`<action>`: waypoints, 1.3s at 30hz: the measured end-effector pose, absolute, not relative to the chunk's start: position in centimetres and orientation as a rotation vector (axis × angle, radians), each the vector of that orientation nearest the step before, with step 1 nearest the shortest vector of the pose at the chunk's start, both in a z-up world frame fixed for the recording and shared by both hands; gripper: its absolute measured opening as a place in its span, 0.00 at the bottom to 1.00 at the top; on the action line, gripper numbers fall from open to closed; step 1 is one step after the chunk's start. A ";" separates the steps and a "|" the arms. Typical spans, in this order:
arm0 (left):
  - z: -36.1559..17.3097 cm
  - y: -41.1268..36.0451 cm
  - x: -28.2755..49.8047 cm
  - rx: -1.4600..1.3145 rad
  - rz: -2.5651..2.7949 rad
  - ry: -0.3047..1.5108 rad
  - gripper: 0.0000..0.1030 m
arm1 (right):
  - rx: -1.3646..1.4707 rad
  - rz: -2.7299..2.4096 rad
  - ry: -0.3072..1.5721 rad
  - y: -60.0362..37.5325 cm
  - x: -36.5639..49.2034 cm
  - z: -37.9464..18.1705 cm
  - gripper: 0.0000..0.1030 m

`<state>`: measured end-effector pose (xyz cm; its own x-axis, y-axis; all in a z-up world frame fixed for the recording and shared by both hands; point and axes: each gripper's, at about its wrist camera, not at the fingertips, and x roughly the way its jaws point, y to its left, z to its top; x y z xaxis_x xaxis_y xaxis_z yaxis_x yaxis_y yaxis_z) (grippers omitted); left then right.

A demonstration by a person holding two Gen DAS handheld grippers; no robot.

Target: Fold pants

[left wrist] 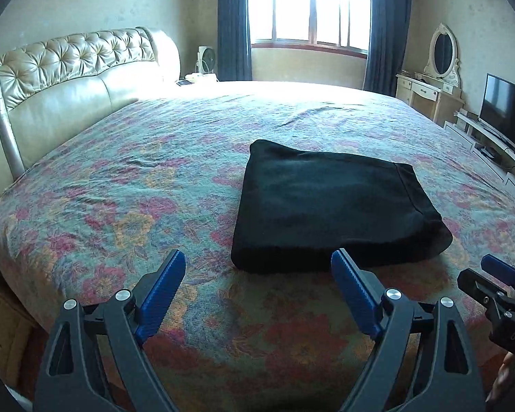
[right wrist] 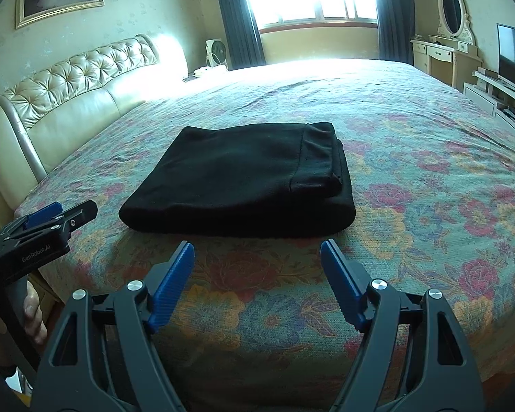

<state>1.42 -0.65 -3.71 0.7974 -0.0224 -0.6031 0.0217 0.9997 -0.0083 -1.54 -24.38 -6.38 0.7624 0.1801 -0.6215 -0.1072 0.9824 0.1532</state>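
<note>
The black pants (left wrist: pixel 329 206) lie folded into a compact rectangle on the floral bedspread (left wrist: pixel 137 178); they also show in the right wrist view (right wrist: pixel 243 182). My left gripper (left wrist: pixel 257 261) is open and empty, just short of the pants' near edge. My right gripper (right wrist: pixel 257 249) is open and empty, also just short of the near edge. The right gripper shows at the right edge of the left wrist view (left wrist: pixel 498 274). The left gripper shows at the left of the right wrist view (right wrist: pixel 51 219).
A tufted leather headboard (left wrist: pixel 68 79) runs along the left. A window with dark curtains (left wrist: pixel 309 7) is at the far end. A dressing table with mirror (left wrist: pixel 436 79) and a TV on a stand (left wrist: pixel 501 110) stand to the right.
</note>
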 end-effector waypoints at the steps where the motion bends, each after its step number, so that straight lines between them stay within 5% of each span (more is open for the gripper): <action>1: -3.8 -0.7 1.4 0.001 -0.028 0.652 0.83 | 0.110 0.160 0.687 -24.3 -1.5 -6.4 0.74; 36: -4.2 -0.9 1.5 -0.018 -0.060 0.698 0.87 | 0.120 0.171 0.716 -23.7 -1.5 -7.3 0.74; 39: -4.4 -0.1 1.7 -0.115 -0.066 0.716 0.87 | 0.127 0.166 0.716 -23.9 -1.6 -7.4 0.80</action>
